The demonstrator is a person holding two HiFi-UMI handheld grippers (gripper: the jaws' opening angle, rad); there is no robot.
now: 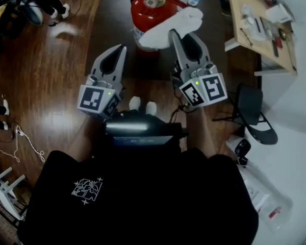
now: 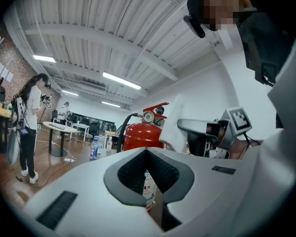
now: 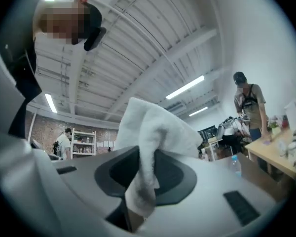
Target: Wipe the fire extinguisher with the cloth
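Two tools point forward. The right tool (image 1: 182, 34) is clamped on a white cloth (image 1: 171, 25), which lies over the right side of the red fire extinguisher (image 1: 144, 14). The left tool (image 1: 122, 48) is closed and empty, near it. The extinguisher stands upright on the wooden floor (image 1: 66, 50), with its handle pointing right, toward the desk (image 1: 239, 32).

Red fire extinguisher (image 1: 152, 15), white cloth (image 1: 174, 27), black-and-white checkered marker cubes (image 1: 204, 89).

head and left gripper views share extinguisher (image 1: 143, 15).
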